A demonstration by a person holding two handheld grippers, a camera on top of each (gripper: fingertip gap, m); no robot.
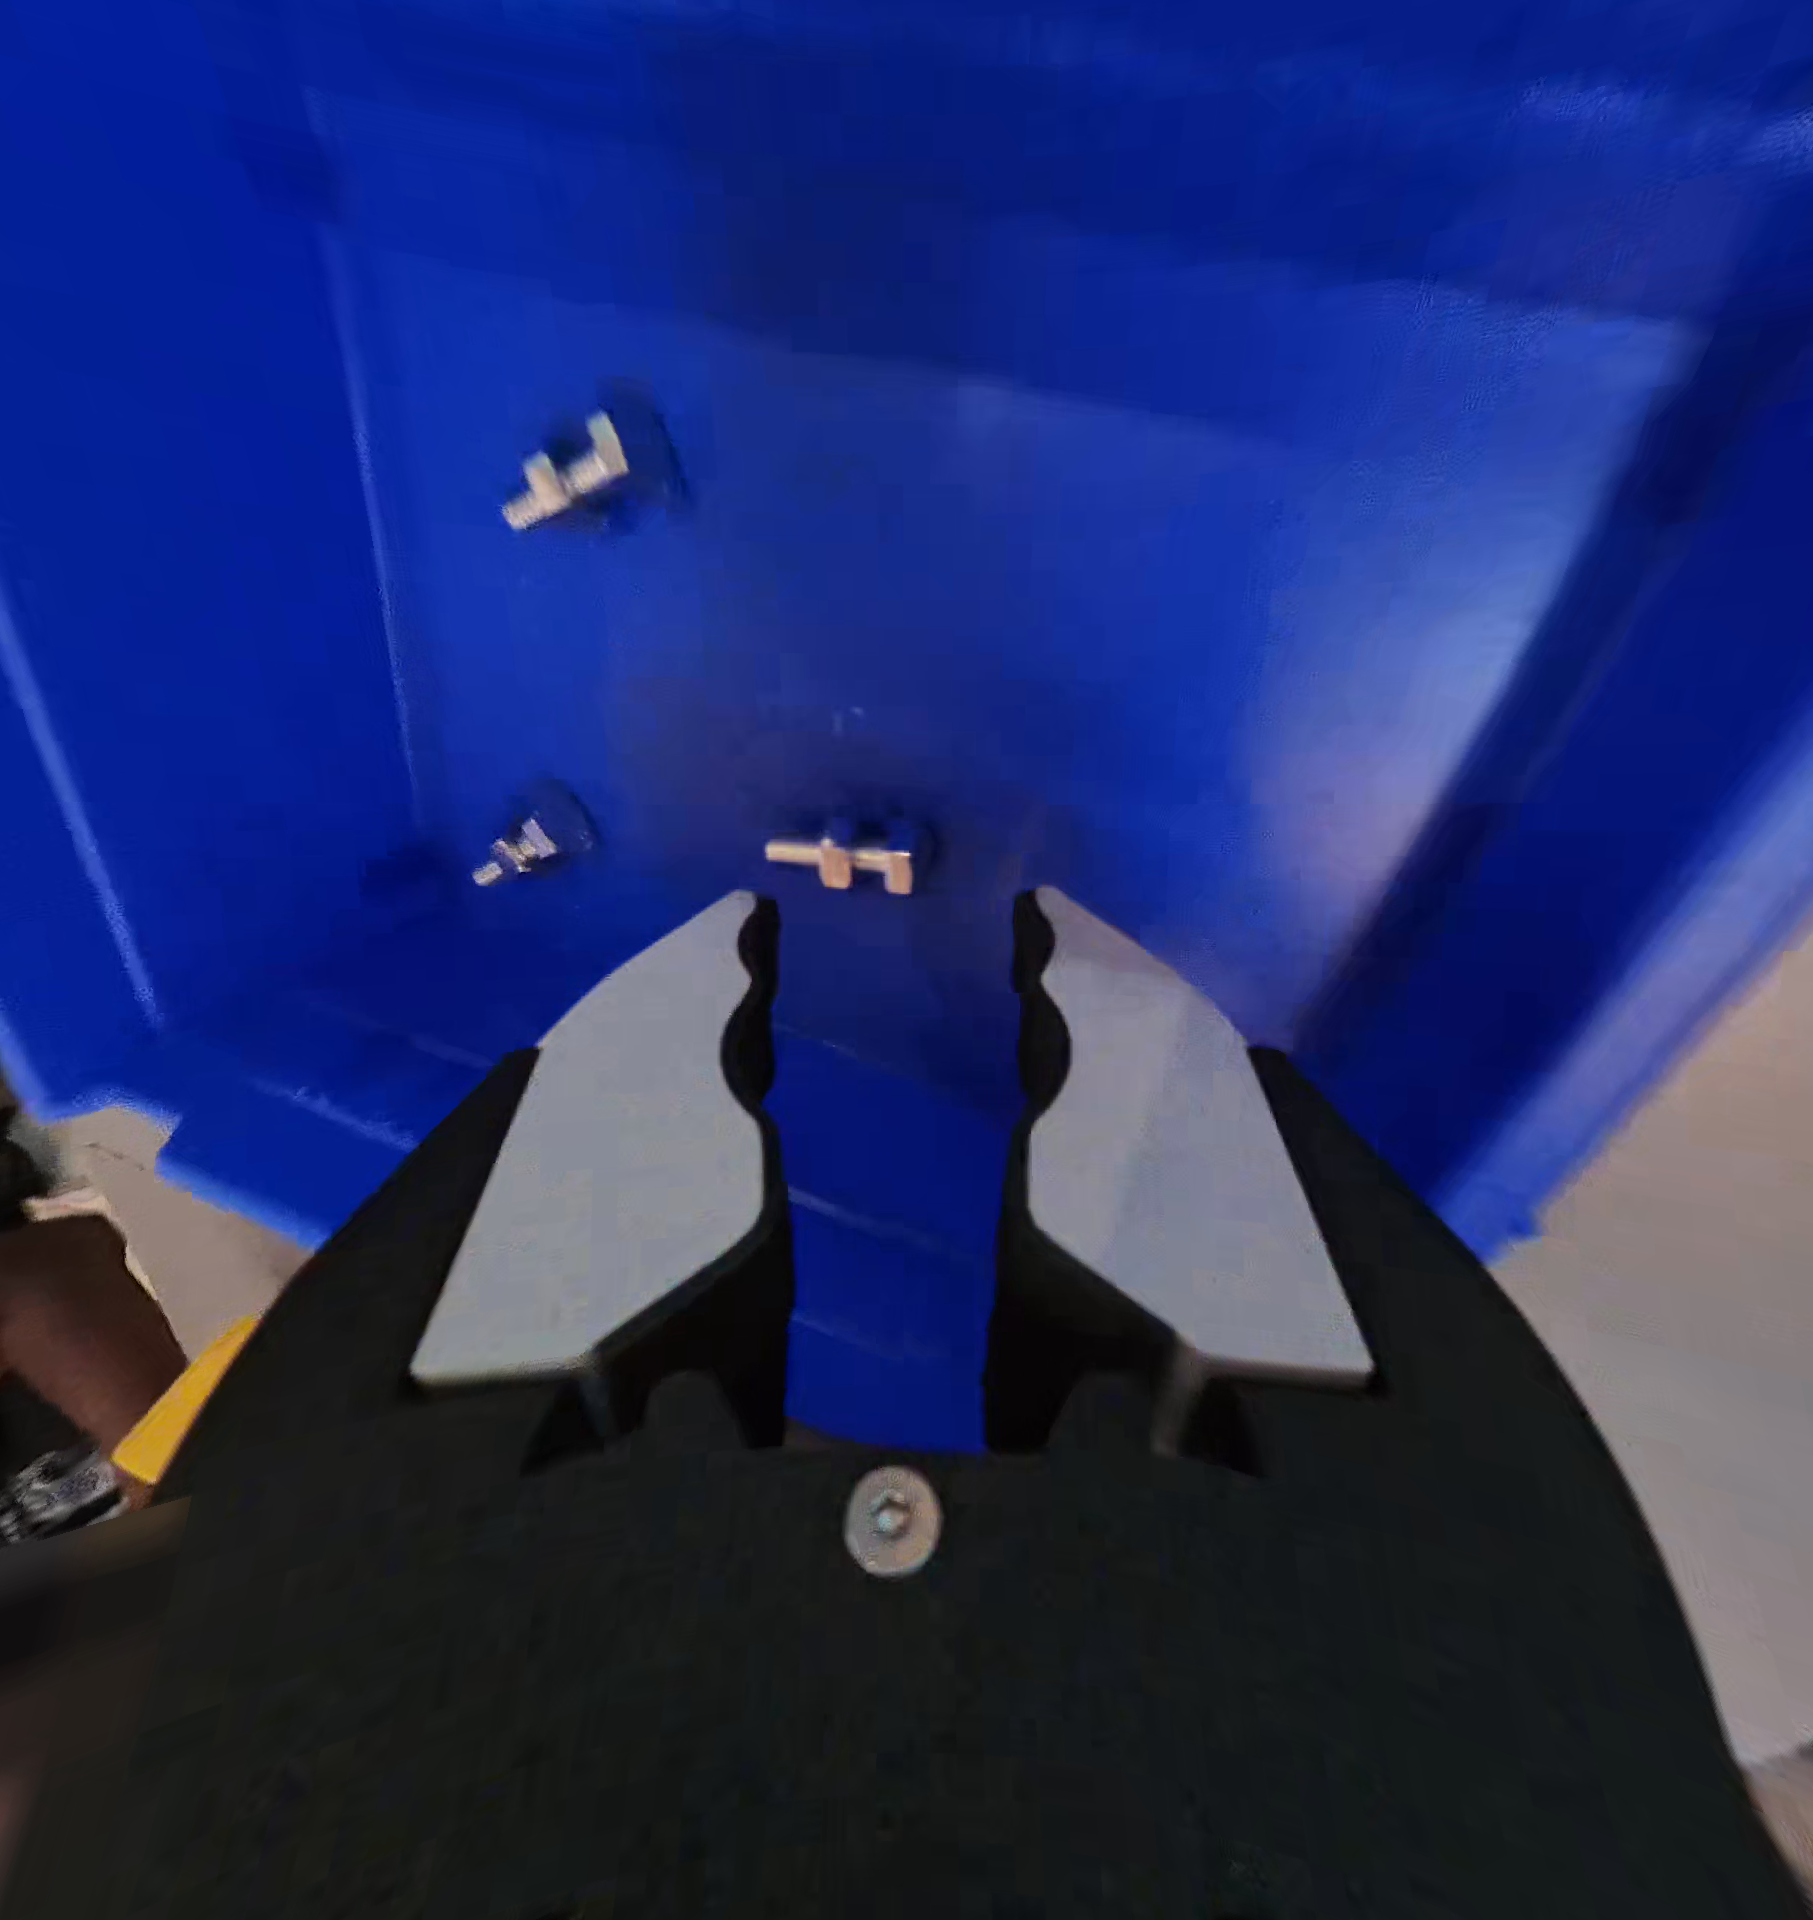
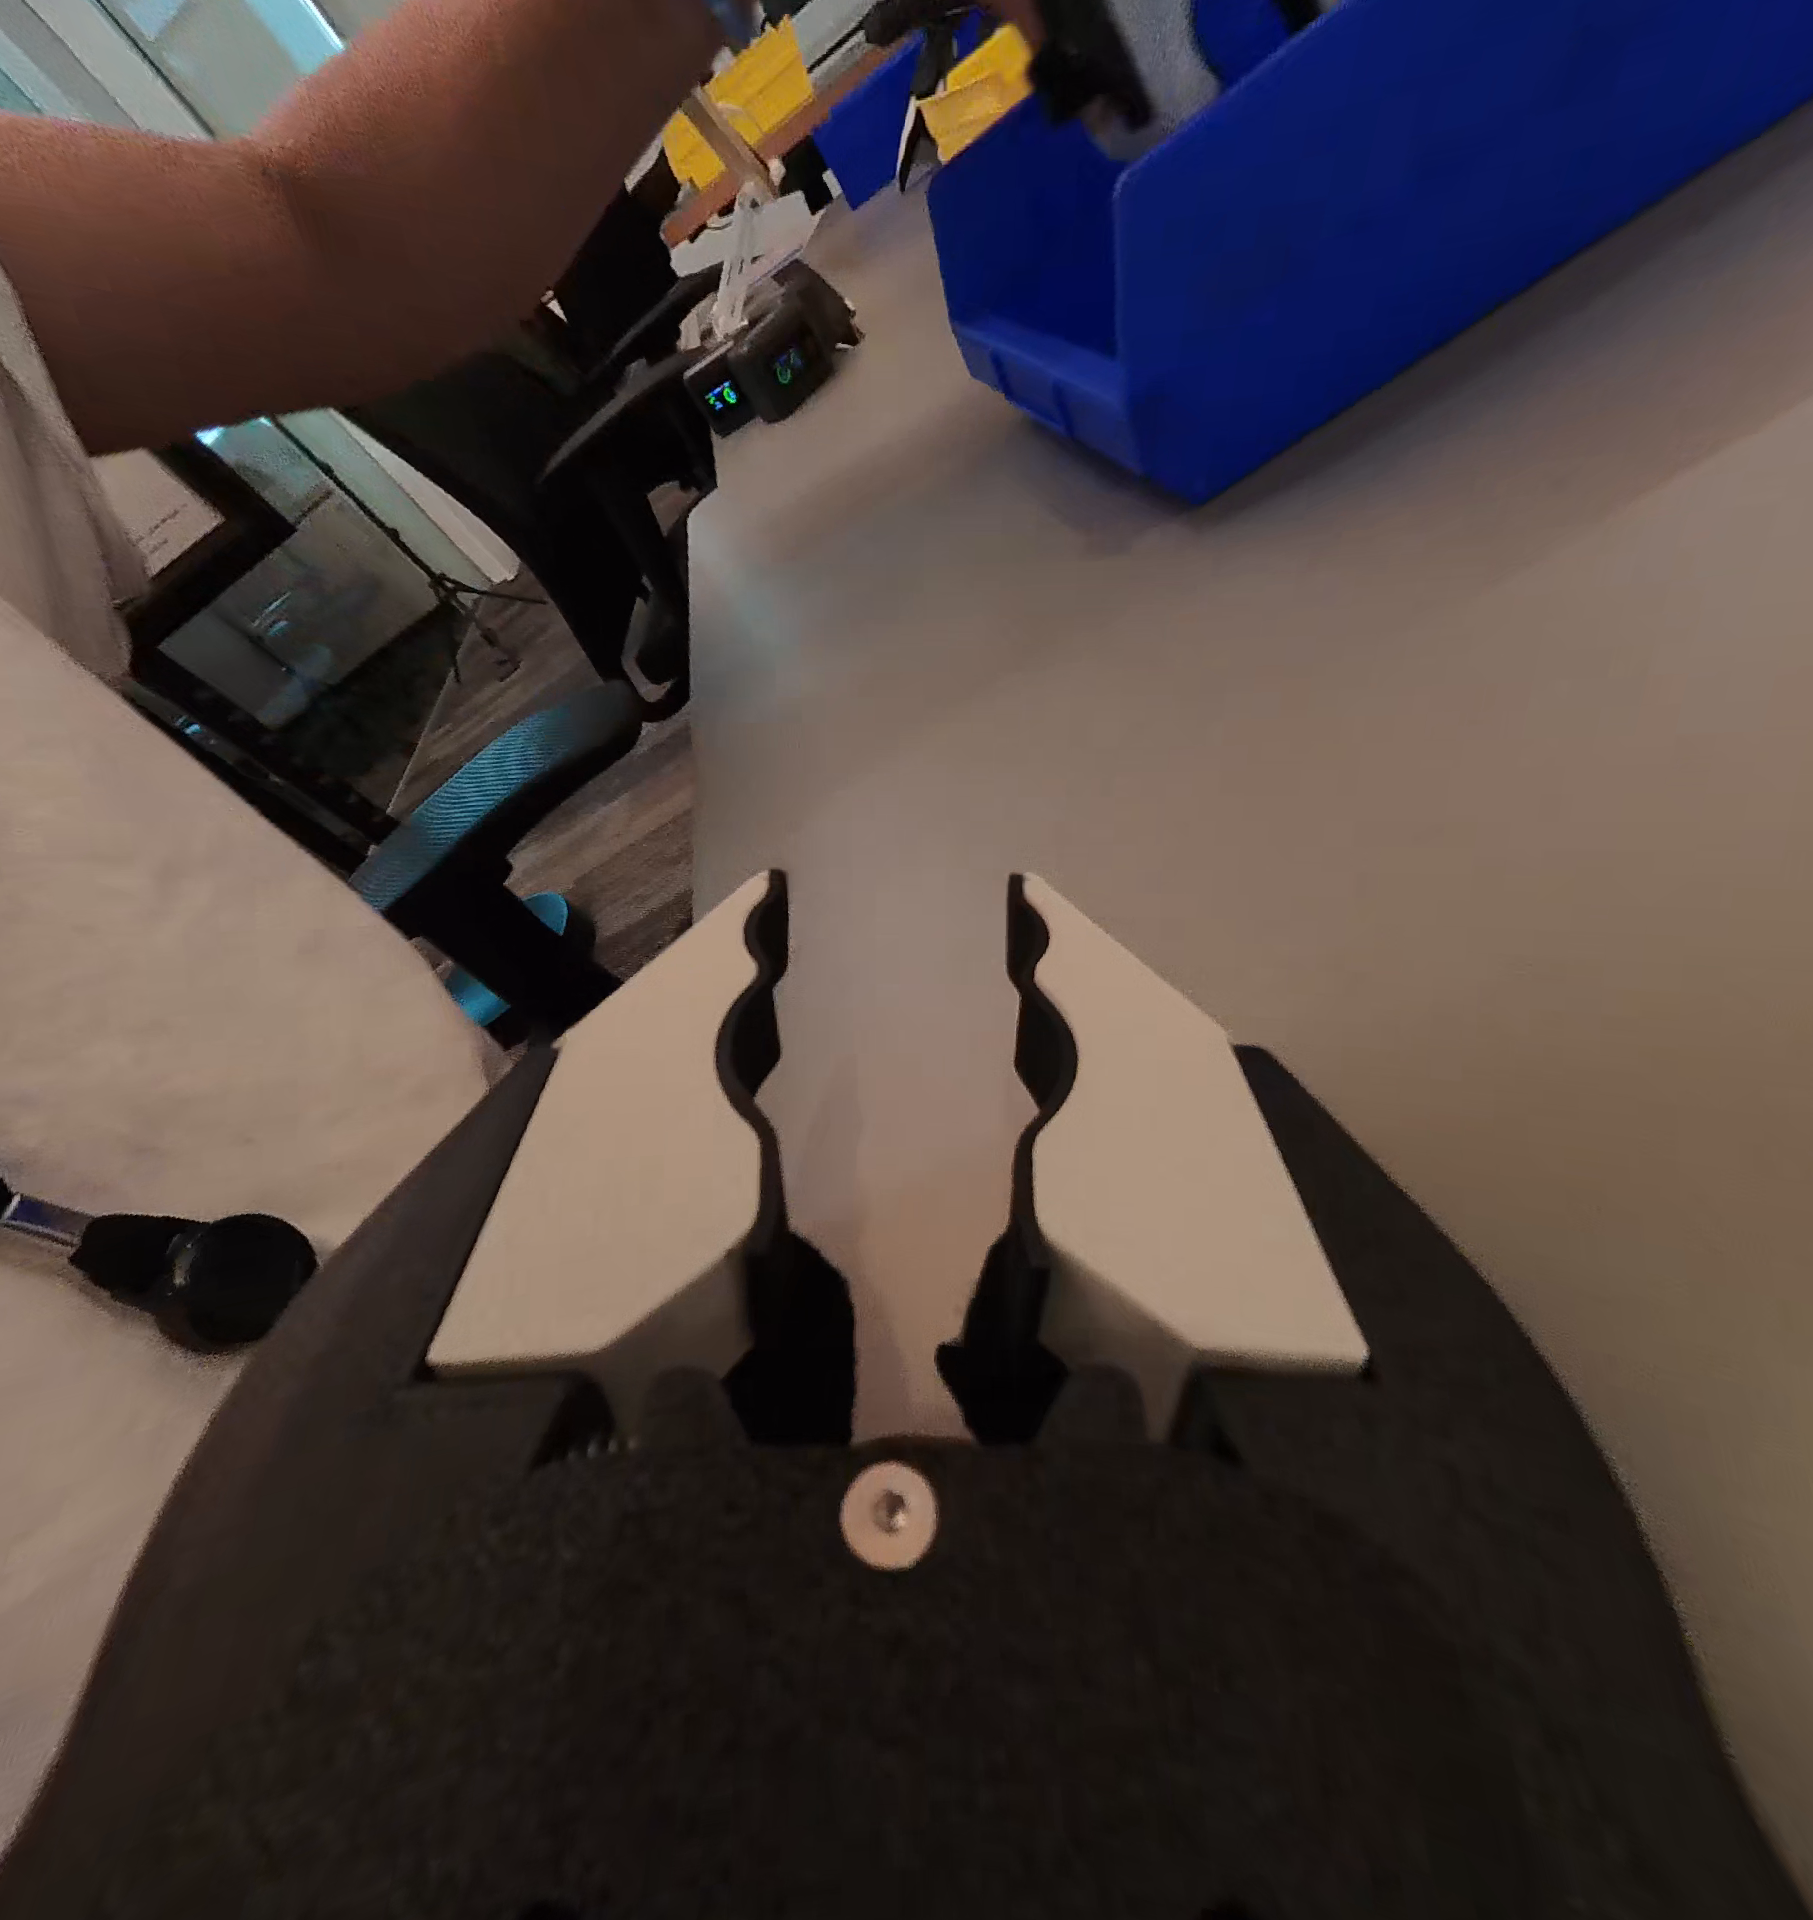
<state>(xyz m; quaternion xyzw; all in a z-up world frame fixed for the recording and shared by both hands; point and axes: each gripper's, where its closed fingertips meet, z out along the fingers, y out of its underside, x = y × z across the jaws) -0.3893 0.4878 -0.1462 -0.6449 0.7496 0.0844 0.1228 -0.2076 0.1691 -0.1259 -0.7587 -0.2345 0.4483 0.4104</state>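
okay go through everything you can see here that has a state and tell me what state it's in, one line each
left gripper: open, empty, over the blue bin
right gripper: open, empty, above the grey table
blue bin: open-topped, three small metal bolts lying on its floor
nearest bolt: lying flat, just beyond the left gripper's tips, untouched
two small devices: screens lit, at the table edge

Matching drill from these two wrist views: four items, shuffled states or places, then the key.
Items
1. left gripper
2. right gripper
3. blue bin
4. T-shaped bolt

States or places
A. open above bare grey table
B. lies on the bin floor, just past the fingertips
C. open, reaching into the bin
D. holds three small metal fasteners

Pairs: 1-C, 2-A, 3-D, 4-B
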